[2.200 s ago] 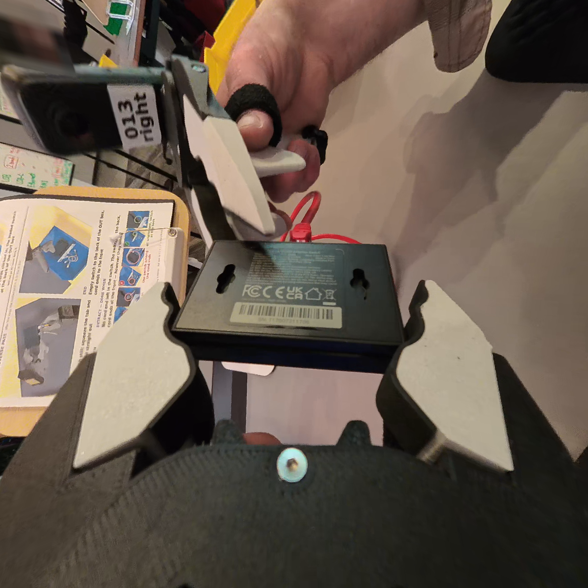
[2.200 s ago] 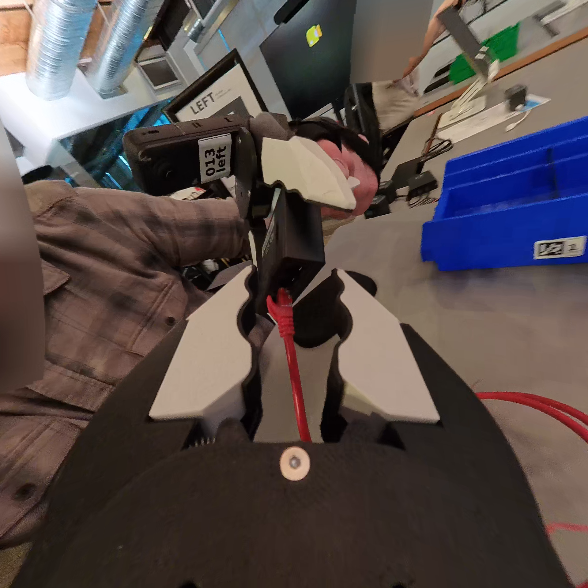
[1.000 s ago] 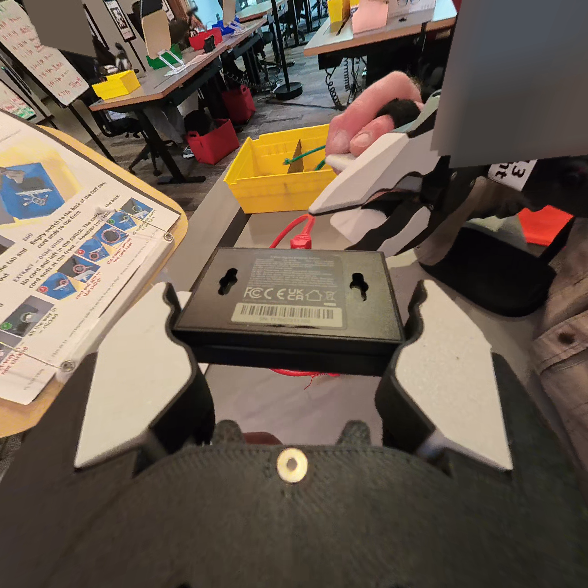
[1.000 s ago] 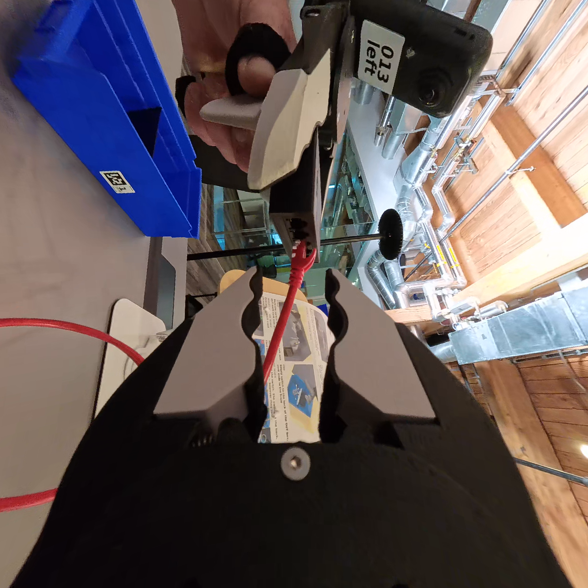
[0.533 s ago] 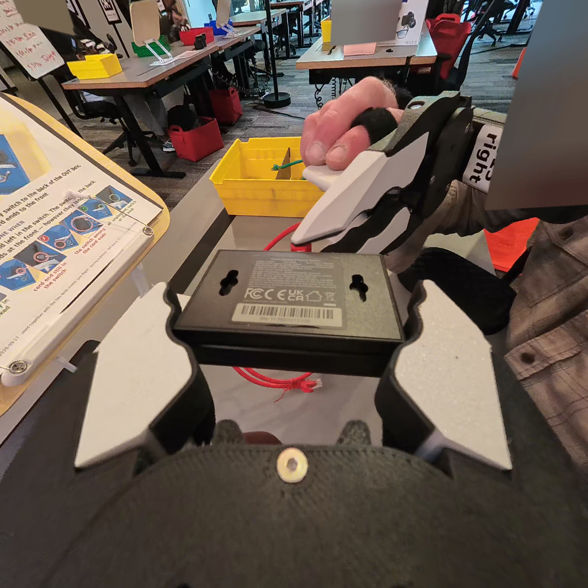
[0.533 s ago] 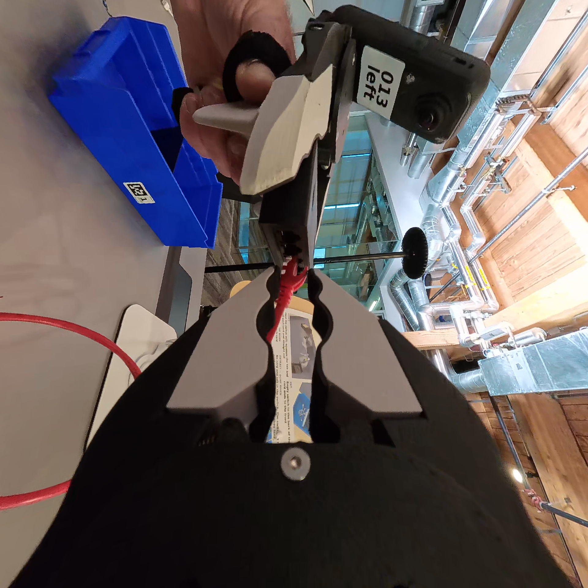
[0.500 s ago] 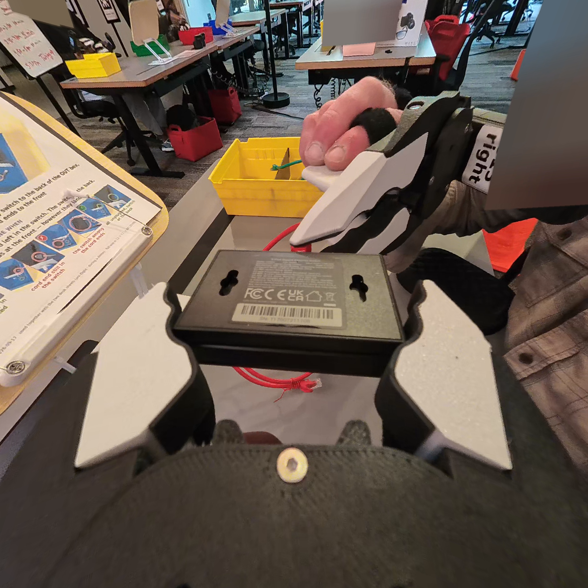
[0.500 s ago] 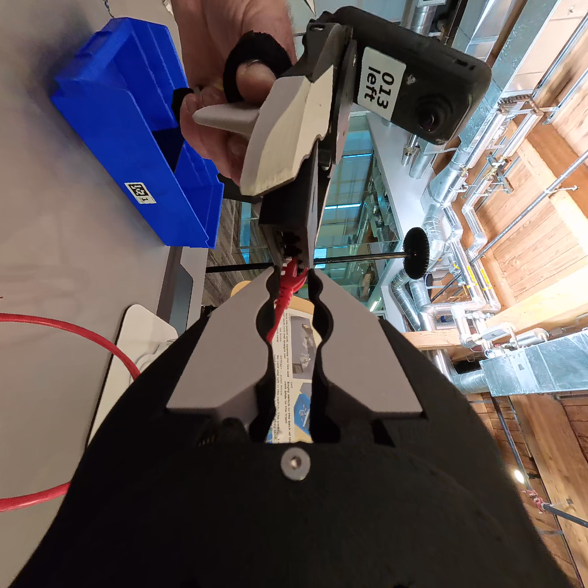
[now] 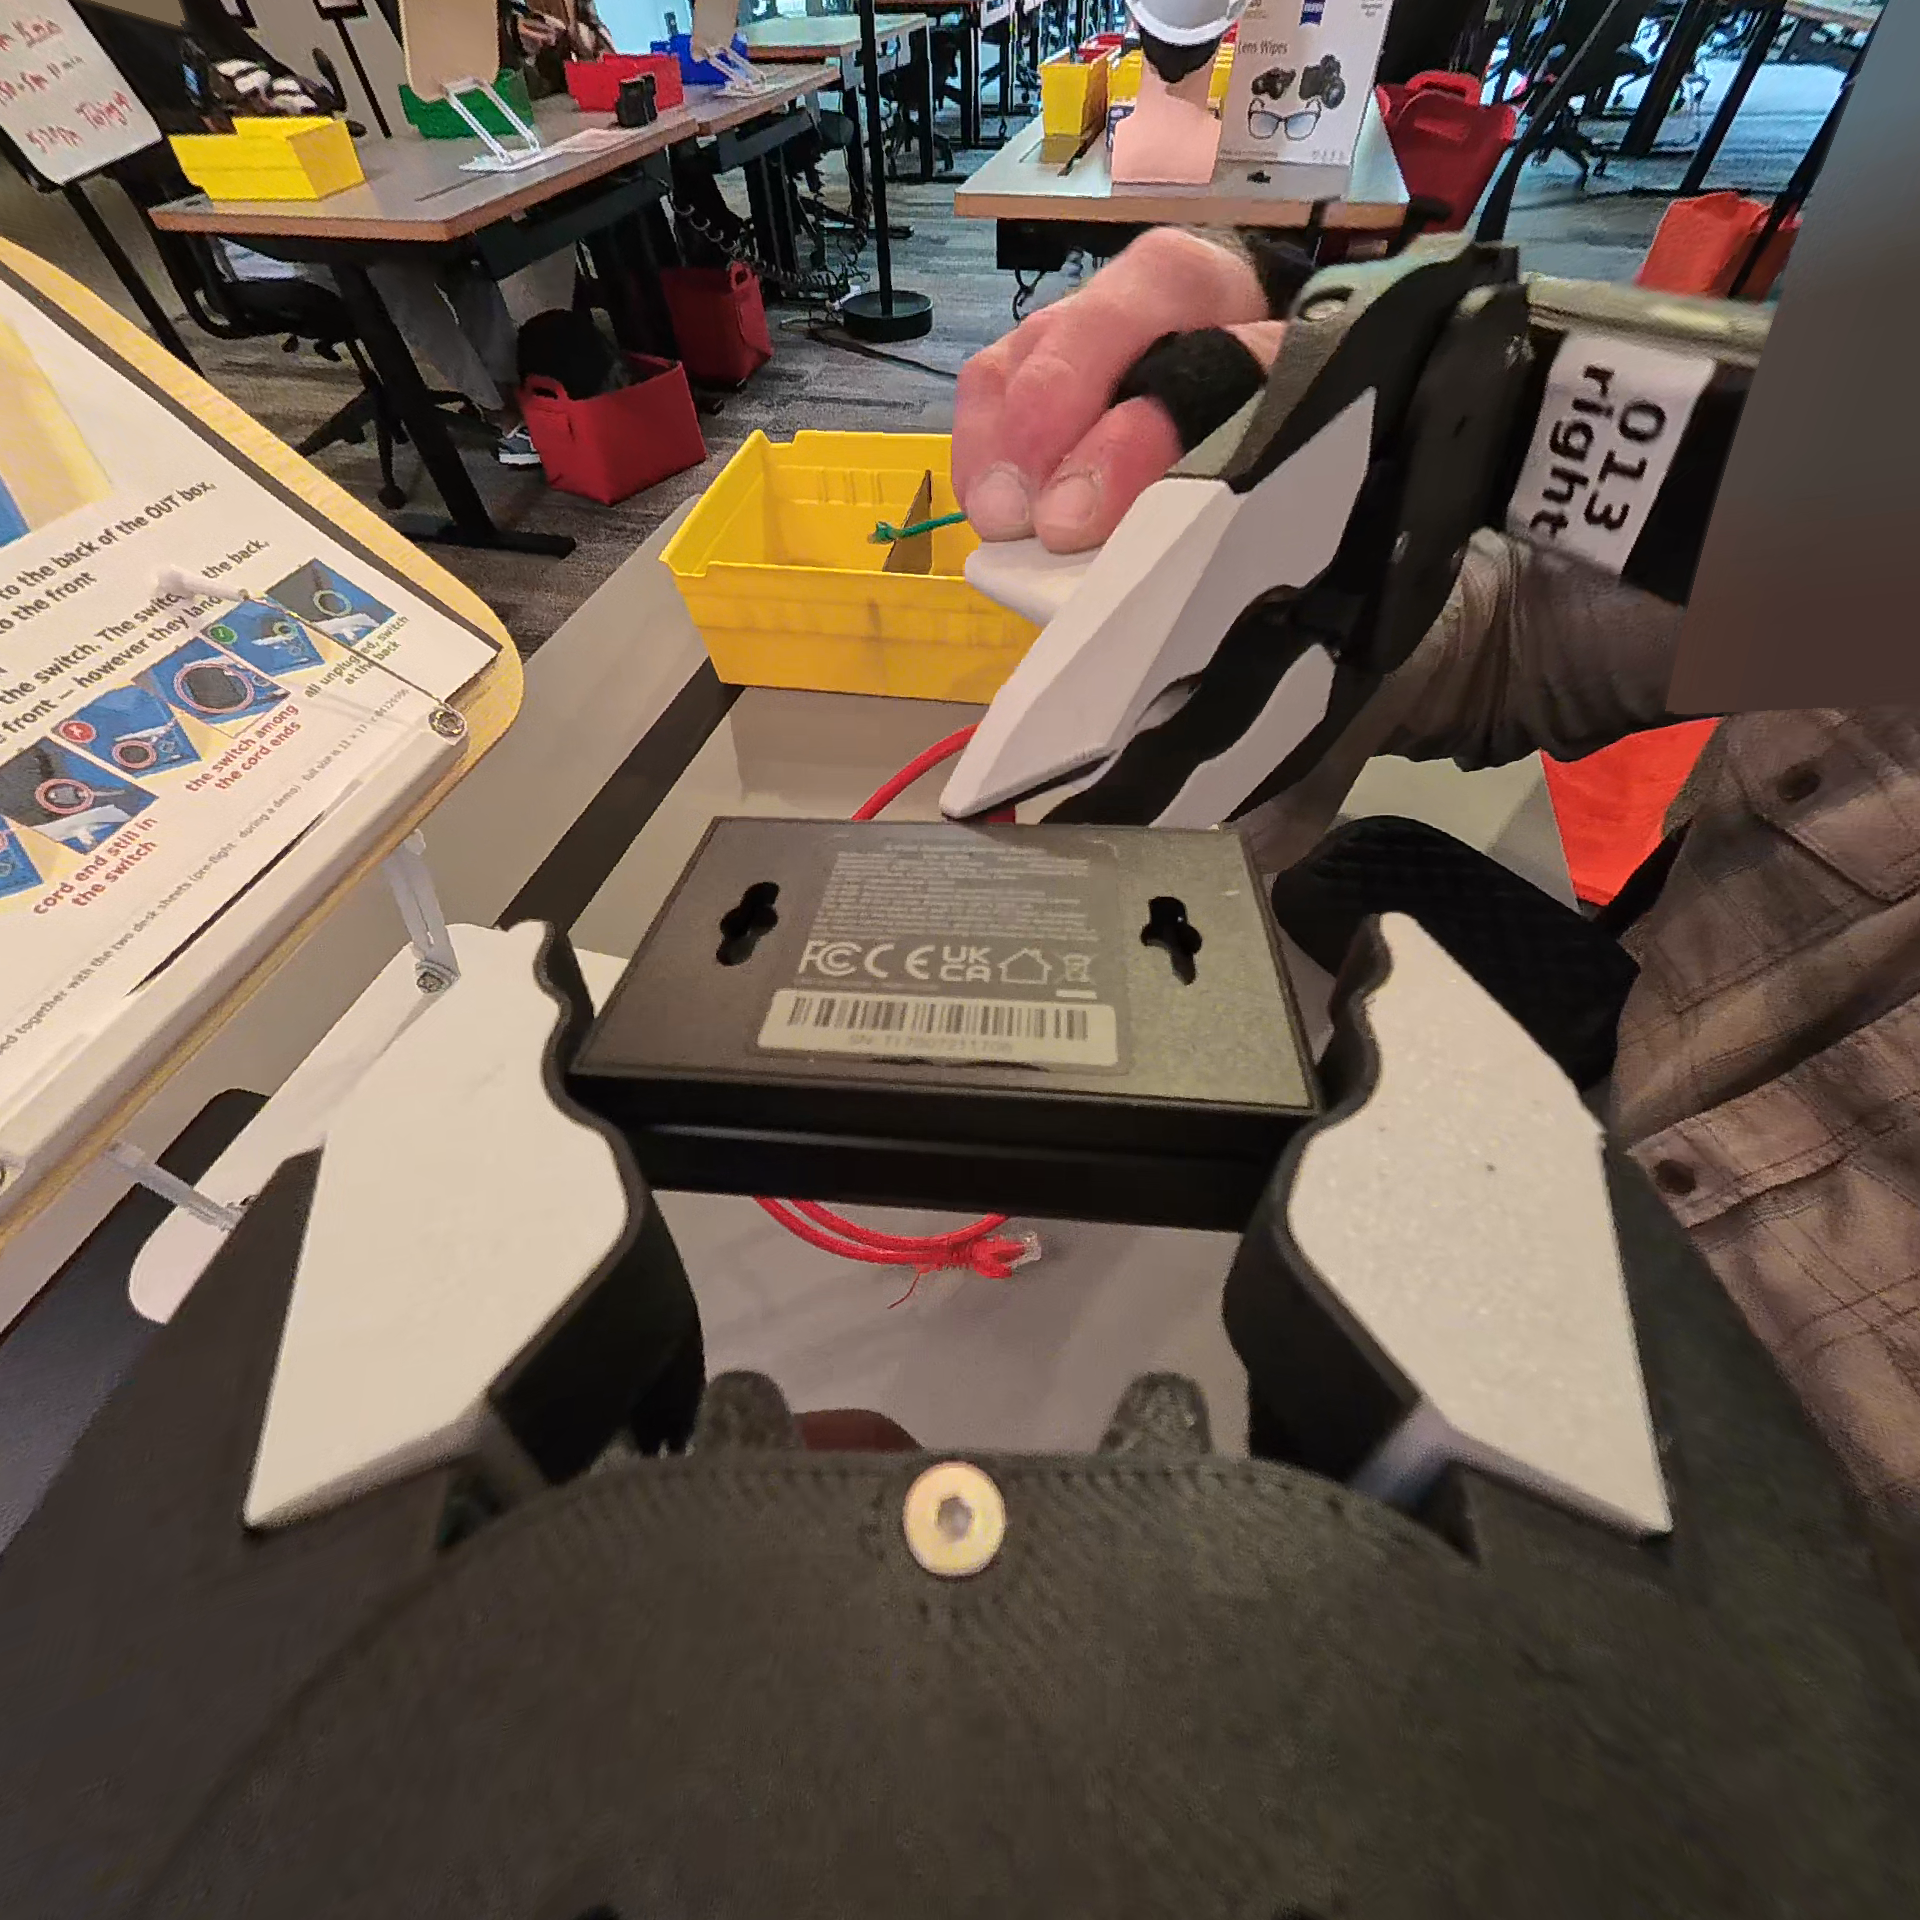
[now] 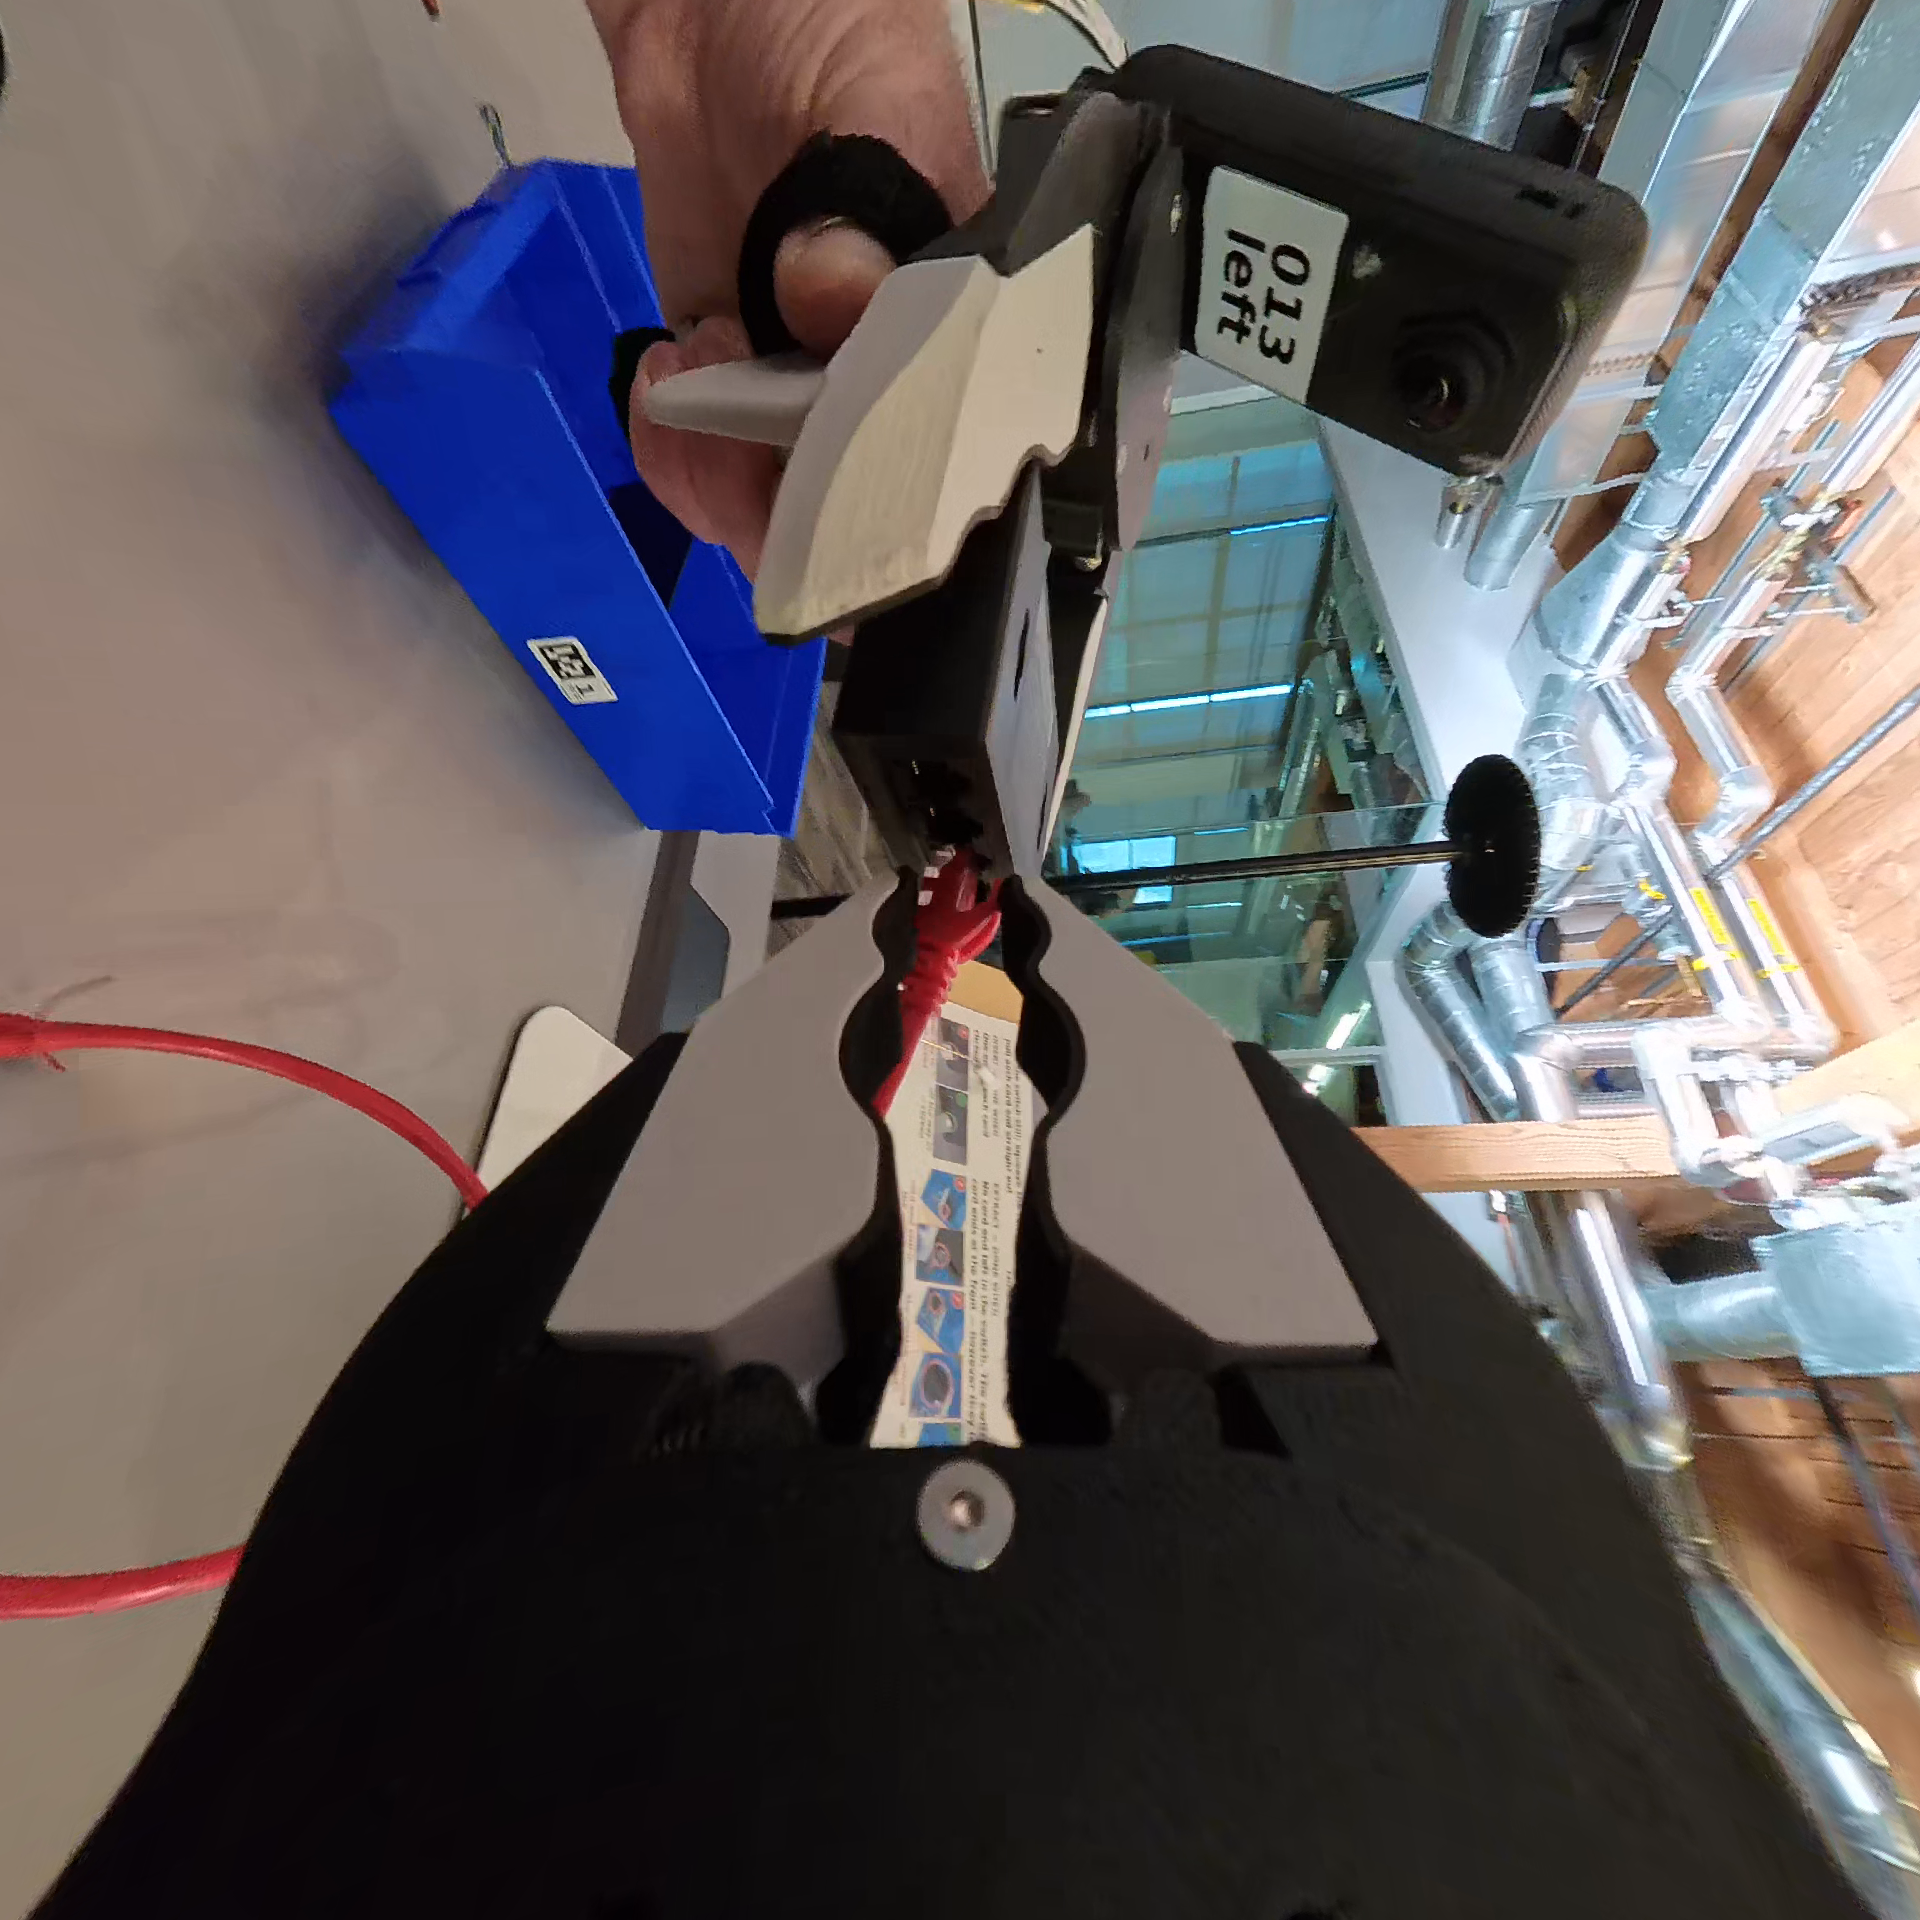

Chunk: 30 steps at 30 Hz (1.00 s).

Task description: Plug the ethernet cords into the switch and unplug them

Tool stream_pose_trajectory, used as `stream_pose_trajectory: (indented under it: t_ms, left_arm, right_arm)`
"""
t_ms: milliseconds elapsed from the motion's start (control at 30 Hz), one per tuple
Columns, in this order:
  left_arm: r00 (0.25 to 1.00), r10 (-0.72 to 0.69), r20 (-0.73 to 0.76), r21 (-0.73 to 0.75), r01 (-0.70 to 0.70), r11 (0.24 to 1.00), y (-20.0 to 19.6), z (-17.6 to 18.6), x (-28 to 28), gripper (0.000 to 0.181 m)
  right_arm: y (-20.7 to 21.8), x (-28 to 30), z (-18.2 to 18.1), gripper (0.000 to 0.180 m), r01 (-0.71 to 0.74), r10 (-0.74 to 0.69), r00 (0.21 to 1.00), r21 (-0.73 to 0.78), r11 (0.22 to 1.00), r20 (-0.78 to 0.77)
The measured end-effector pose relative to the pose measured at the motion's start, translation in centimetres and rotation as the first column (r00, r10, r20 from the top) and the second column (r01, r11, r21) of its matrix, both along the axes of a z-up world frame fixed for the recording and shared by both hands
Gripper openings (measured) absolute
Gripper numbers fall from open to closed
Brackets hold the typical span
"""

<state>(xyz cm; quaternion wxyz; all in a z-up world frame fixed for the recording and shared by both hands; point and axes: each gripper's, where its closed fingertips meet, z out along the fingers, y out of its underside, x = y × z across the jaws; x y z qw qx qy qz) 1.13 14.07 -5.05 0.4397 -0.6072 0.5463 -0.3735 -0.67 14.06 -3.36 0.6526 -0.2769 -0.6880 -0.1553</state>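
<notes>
My left gripper (image 9: 956, 935) is shut on the black switch (image 9: 935, 935) and holds it above the table, label side up. In the right wrist view the switch (image 10: 935, 717) hangs edge-on in the left gripper (image 10: 997, 582). A red ethernet cord's plug (image 10: 951, 894) sits in a port on the switch's far edge. My right gripper (image 10: 958, 899) is closed on that plug, its tips right at the port, and it also shows in the left wrist view (image 9: 997, 800). A loose red cord end (image 9: 982, 1257) lies on the table under the switch.
A yellow bin (image 9: 831, 613) stands at the table's far edge and a blue bin (image 10: 540, 499) at another side. An instruction board (image 9: 208, 727) on a white-footed stand leans in at the left. Red cord (image 10: 260, 1070) loops over the grey table. The tips of both grippers are at nearly the same place.
My right gripper has narrowed from open around the cord to pinching the plug, and has moved up to the port. My left gripper still holds the switch.
</notes>
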Motion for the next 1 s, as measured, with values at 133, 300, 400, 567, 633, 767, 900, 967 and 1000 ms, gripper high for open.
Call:
stream_pose_trajectory:
  t_ms: [133, 300, 400, 567, 633, 767, 900, 967, 1000]
  left_arm:
    - [1.0, -0.004, 0.002, -0.004, 0.004, 1.0, -0.06, 0.12, 0.14, 0.132]
    - [1.0, -0.008, 0.005, -0.013, 0.008, 1.0, -0.08, 0.19, 0.3, 0.132]
    - [1.0, -0.009, 0.002, -0.017, 0.009, 1.0, -0.06, 0.08, 0.35, 0.132]
    - [1.0, -0.008, -0.003, -0.022, 0.008, 1.0, -0.03, -0.01, 0.35, 0.132]
    - [1.0, -0.005, 0.0, -0.027, 0.005, 1.0, 0.04, 0.01, 0.34, 0.132]
    - [1.0, -0.003, 0.021, -0.036, 0.004, 0.999, 0.06, 0.37, 0.32, 0.132]
    - [0.999, 0.001, 0.043, -0.06, 0.001, 0.998, 0.08, 0.39, 0.36, 0.132]
    - [0.998, 0.003, 0.062, -0.073, 0.002, 0.997, 0.07, 0.62, 0.37, 0.132]
    - [0.998, 0.0, 0.069, -0.078, 0.006, 0.997, 0.01, 0.72, 0.37, 0.131]
  right_arm:
    - [-0.03, 0.03, 0.1, 0.016, -0.032, 0.032, 0.999, -0.065, 0.997, -0.008]
    - [-0.1, 0.21, 0.13, 0.015, -0.06, 0.058, 0.998, -0.125, 0.99, -0.02]
    - [-0.11, 0.25, 0.02, 0.014, -0.065, 0.063, 0.998, -0.138, 0.988, -0.014]
    - [-0.12, 0.26, -0.11, 0.014, -0.059, 0.059, 0.998, -0.139, 0.989, 0.0]
    - [-0.06, 0.24, -0.15, 0.014, -0.051, 0.052, 0.999, -0.127, 0.991, 0.008]
    - [-0.04, 0.17, 0.22, 0.015, -0.033, 0.033, 0.999, -0.056, 0.998, -0.009]
    - [-0.07, 0.19, 0.19, 0.015, 0.001, -0.001, 1.0, -0.001, 1.0, -0.013]
    - [-0.05, 0.24, 0.29, 0.015, 0.01, -0.009, 1.0, 0.02, 1.0, -0.022]
    - [-0.12, 0.21, 0.28, 0.015, 0.006, -0.006, 1.0, 0.019, 1.0, -0.027]
